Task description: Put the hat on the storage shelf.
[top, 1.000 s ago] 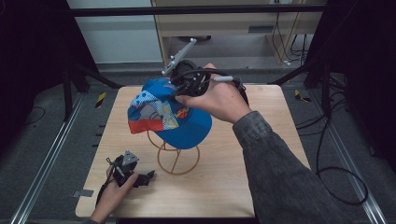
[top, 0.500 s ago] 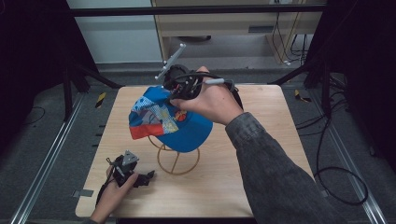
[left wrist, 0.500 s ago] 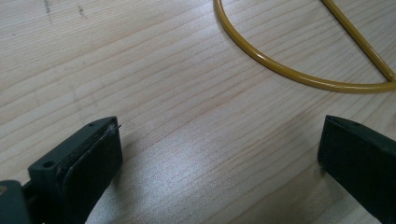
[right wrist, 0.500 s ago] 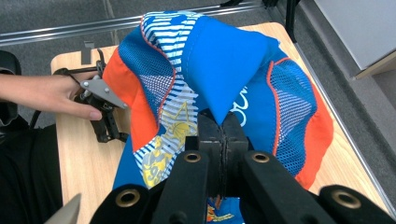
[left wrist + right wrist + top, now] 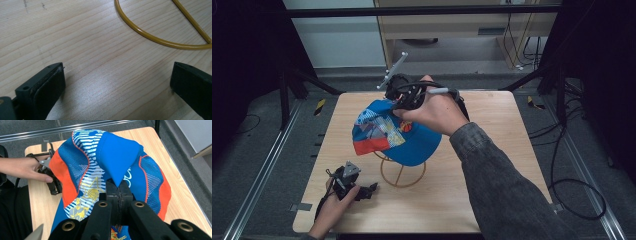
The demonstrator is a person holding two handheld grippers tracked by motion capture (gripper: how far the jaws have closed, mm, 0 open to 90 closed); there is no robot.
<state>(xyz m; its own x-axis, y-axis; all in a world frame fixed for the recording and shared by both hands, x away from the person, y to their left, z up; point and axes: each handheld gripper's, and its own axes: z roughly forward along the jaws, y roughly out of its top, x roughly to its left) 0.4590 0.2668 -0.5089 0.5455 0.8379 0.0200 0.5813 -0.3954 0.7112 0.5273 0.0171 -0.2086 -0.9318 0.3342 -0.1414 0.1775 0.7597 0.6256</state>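
Observation:
A blue cap with orange, white-striped panels hangs over a yellow wire stand at the middle of the wooden table. My right gripper is above it, shut on a pinched fold of the cap's blue fabric; the jaws of the right gripper meet on the cloth. The left gripper lies on the table near the front left, held by a hand. Its jaws stand wide apart over bare wood, so the left gripper is open with nothing in it, just short of the stand's base ring.
Metal rails run along the floor on both sides of the table, and cables lie on the floor to the right. A wooden cabinet stands behind the table. The person's left hand rests at the table's front left corner.
The right hand has shifted slightly to the left with the cap still pinched in its gripper. The left hand and its gripper have stayed put.

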